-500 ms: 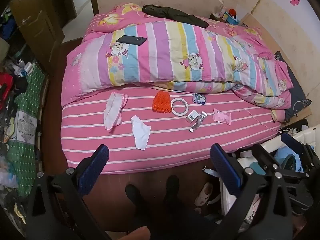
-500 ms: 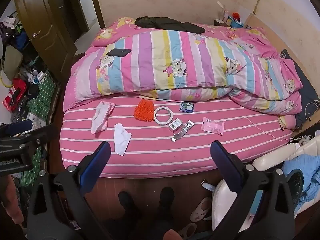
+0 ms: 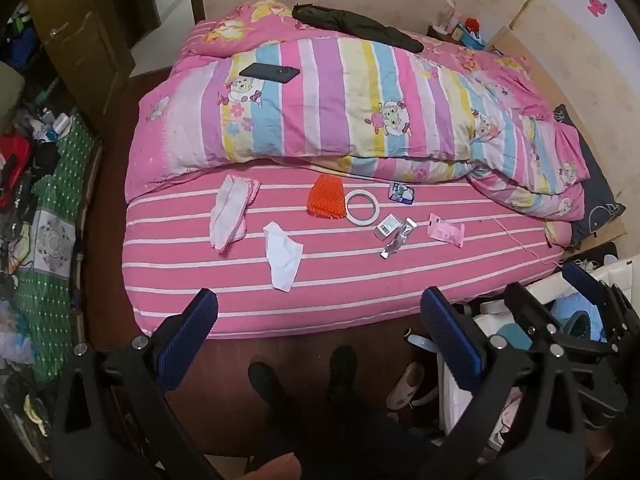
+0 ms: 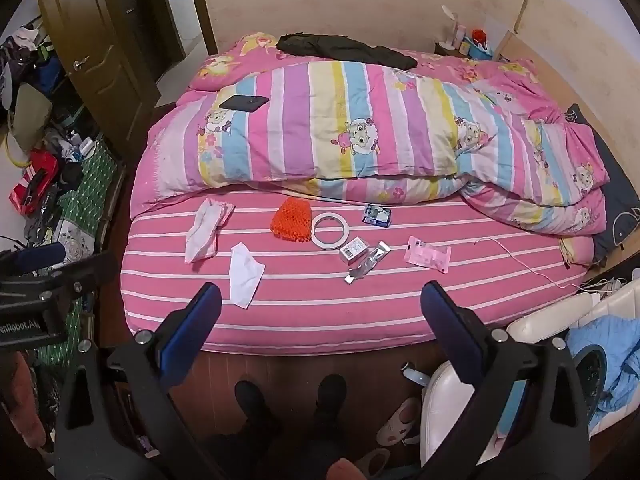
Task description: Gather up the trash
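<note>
White tissue (image 3: 283,255) lies just before the orange net (image 3: 327,197), its long axis toward you. Your left claw (image 3: 318,330) and right claw (image 4: 320,318) both hang apart, empty; left looks nearer.

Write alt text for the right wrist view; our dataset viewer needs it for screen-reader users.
The open right gripper hovers before a pink striped bed strewn with a white tissue, orange mesh, tape ring and wrappers. A folded quilt lies behind.

Even indoor light, sharp centre, fisheye-bent dark corners.
</note>
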Available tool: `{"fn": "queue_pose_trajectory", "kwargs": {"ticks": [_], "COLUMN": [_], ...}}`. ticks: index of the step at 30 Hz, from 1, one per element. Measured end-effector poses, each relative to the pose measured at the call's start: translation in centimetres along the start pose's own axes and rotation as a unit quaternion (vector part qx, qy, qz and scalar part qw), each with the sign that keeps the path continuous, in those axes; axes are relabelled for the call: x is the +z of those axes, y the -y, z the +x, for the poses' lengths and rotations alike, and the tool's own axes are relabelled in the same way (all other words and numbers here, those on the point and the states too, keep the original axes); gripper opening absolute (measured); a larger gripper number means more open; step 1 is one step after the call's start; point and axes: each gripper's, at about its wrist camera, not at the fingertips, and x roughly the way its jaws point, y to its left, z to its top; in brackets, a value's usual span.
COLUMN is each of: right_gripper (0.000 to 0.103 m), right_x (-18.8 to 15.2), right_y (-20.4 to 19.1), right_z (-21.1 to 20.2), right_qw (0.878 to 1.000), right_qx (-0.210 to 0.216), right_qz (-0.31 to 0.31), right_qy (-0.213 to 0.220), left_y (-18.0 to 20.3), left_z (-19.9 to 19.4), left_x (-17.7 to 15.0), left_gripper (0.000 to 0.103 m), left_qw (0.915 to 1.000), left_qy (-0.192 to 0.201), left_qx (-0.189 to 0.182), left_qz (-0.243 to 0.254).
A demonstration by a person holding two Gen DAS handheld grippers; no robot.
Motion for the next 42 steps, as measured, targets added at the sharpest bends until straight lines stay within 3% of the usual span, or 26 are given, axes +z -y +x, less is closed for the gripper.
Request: {"fn": "queue_pose_trajectory", "kwargs": {"ticks": [42], "right_gripper": [0.099], "right_x": [-0.6], "right_y": [0.7], "right_z": [-1.9], "right_qw": [1.000], "right_qx": [-0.013], "right_qz": [0.003], "right_qy": [0.026], "left_y": [-0.2], "left_z": [-0.9], "left_x": [-0.4], "left_gripper": [0.098], "left_qw": [0.9996], "left_qy": [0.018], "left_qx": [-0.022], "left_qz": [-0.010]}}
